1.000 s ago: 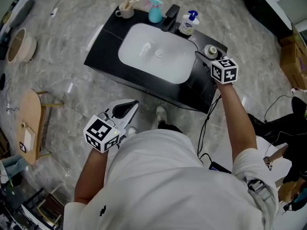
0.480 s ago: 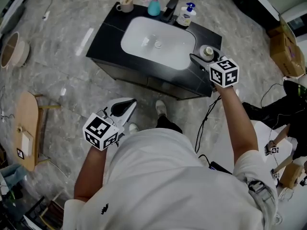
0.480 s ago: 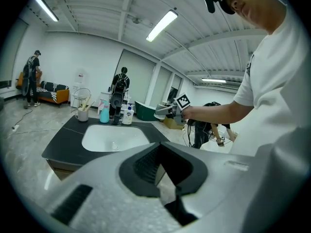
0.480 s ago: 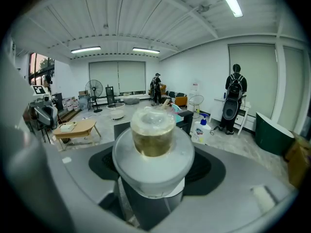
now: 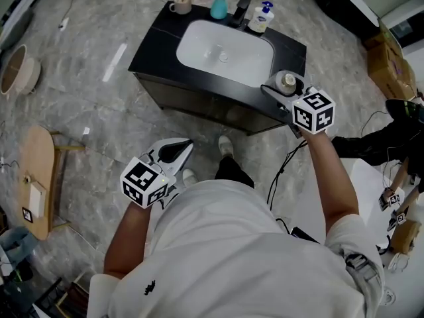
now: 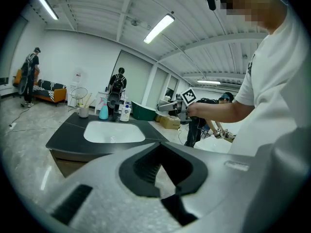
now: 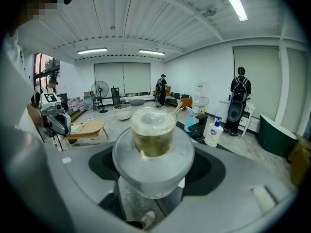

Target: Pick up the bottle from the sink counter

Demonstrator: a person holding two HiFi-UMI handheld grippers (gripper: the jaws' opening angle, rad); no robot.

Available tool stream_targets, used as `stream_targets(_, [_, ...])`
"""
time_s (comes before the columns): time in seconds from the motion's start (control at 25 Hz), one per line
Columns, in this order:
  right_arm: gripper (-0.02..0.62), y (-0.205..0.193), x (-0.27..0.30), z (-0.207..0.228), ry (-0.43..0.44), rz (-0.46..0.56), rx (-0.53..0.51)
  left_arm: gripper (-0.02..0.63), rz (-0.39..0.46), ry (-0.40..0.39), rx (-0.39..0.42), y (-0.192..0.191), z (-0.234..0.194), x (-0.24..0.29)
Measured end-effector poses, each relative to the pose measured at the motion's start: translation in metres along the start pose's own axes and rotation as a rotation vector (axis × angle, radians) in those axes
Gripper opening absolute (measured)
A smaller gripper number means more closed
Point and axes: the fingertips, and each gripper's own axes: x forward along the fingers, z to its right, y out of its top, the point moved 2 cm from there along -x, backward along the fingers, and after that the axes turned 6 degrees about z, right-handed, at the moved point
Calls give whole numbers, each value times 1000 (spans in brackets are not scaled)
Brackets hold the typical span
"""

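A small clear bottle [image 5: 287, 81] with a pale gold cap sits between the jaws of my right gripper [image 5: 279, 89], which is shut on it above the right end of the black sink counter [image 5: 151, 53]. In the right gripper view the bottle [image 7: 153, 140] fills the centre, with both pads of the right gripper [image 7: 153, 171] pressed on its round body and floor showing beneath it. My left gripper [image 5: 177, 150] hangs low in front of the counter, shut and holding nothing. In its own view the left gripper [image 6: 158, 147] points toward the white basin [image 6: 112, 131].
At the counter's back edge stand a cup of brushes [image 5: 180, 5], a teal spray bottle [image 5: 219, 4], a black faucet [image 5: 240, 8] and a white pump bottle [image 5: 262, 17]. A wooden stool [image 5: 36, 177] stands at the left, cardboard boxes [image 5: 391, 65] at the right. Cables trail on the floor.
The head view has shifted, so the counter sits higher in the frame. My right gripper has kept its hold on the bottle and come slightly toward me. The left gripper has barely moved.
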Motion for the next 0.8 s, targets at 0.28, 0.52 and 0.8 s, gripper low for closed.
stream_targets(0.28, [353,2,-13,-38,11,5,-10,6,19,-4,3,-13,11,-25])
stream_targets(0.52, [353,5,-21,-62,24,15,-5,6,25,8,0,-21,12,-44])
stream_targets(0.8, [353,10,-27,-73,23,15,-8,6,31,0,-1,-24,17,-53])
